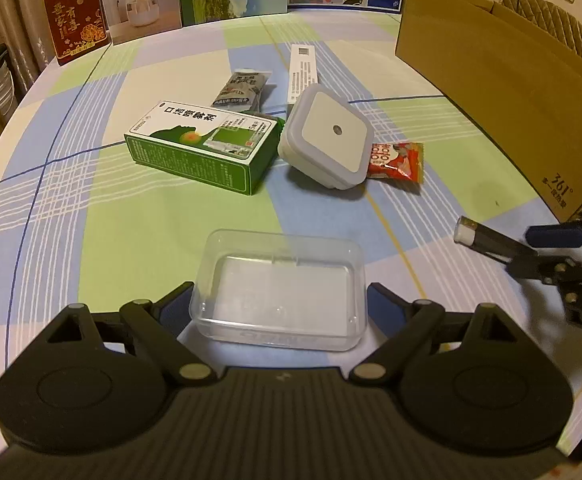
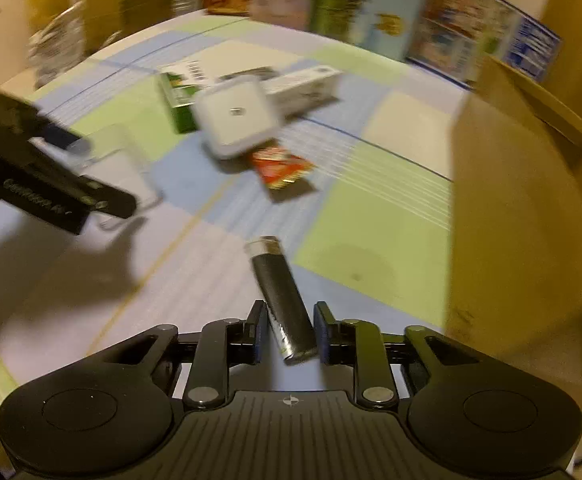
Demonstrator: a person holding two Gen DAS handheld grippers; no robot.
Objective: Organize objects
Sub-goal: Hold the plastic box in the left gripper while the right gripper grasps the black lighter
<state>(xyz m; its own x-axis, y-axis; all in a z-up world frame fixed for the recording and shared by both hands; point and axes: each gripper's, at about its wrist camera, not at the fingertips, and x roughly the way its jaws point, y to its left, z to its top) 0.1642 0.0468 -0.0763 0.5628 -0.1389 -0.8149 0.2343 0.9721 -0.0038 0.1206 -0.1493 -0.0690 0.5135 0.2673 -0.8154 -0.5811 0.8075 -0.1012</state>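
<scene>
The left gripper [image 1: 279, 300] jaws pinch the clear plastic rectangular tray [image 1: 281, 290]. The right gripper [image 2: 289, 330] jaws clamp a black cylindrical battery [image 2: 281, 300]. Best to steady the tray, then lower the battery in level.

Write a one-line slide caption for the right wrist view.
Right gripper holds a black battery above the checked tablecloth.

The left wrist view sits low over the table [image 1: 91, 220], close behind a clear box [image 1: 279, 292], facing the row of cartons at the far edge. The right wrist view looks from the right side, apparently angled leftward, though it is blurred. Both share the white square device [image 1: 327, 136] [image 2: 237, 118], red packet [image 1: 397, 160] [image 2: 283, 168] and cardboard box [image 1: 503, 88] [image 2: 523, 200].
</scene>
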